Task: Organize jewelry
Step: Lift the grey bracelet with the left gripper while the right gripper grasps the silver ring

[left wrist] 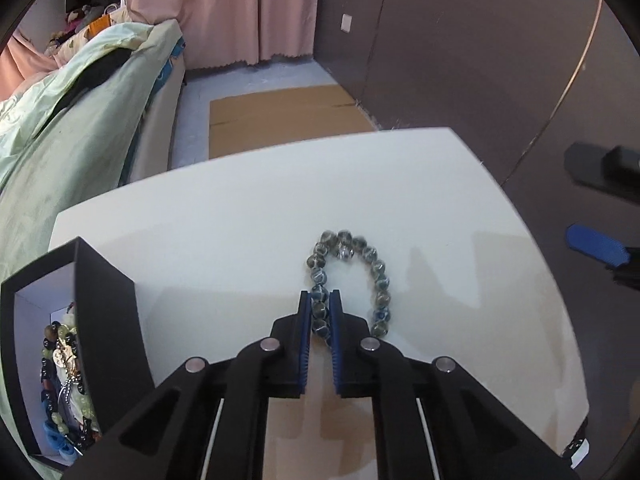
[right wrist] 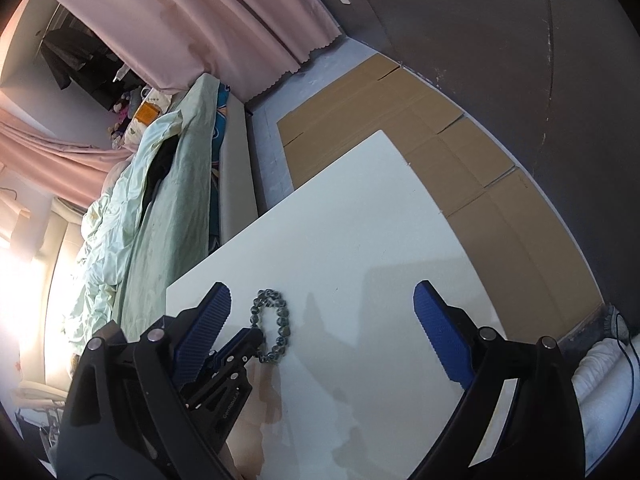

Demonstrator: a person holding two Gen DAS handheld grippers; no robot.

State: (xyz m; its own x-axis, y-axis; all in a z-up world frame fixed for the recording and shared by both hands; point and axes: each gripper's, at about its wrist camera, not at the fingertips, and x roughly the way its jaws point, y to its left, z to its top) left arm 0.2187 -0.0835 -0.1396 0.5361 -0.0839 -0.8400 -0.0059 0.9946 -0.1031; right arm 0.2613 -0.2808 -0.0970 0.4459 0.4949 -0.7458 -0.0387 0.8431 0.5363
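A beaded bracelet (left wrist: 347, 280) of grey-blue marbled beads lies as a loop on the white worktop (left wrist: 240, 240), and everything else is easiest placed from it. The left gripper (left wrist: 320, 312) has its jaws pressed in on the near-left stretch of the loop, a few beads pinched between the blue ribbed pads (left wrist: 305, 332); the rest of the loop arches away beyond the pad tips and comes back down on the right, just outside the right-hand pad. The beads appear to rest on the worktop, though whether the pinched ones are lifted off it cannot be told.

Left of the bracelet and nearer the camera stands an open black box (left wrist: 104, 292) with a pale lining, holding a jumble of other beaded jewelry (left wrist: 64, 376).

From the right wrist view, the bracelet (right wrist: 276, 326) sits between the right gripper (right wrist: 322, 312)'s widely spread jaws, closer to the left blue pad and touching neither. The left gripper (right wrist: 256, 340) reaches in at the loop's lower edge. Beyond the bracelet, past the worktop's far edge, flattened cardboard (right wrist: 380, 112) covers the floor, and a bed (right wrist: 168, 200) with pale green bedding lies to the left.
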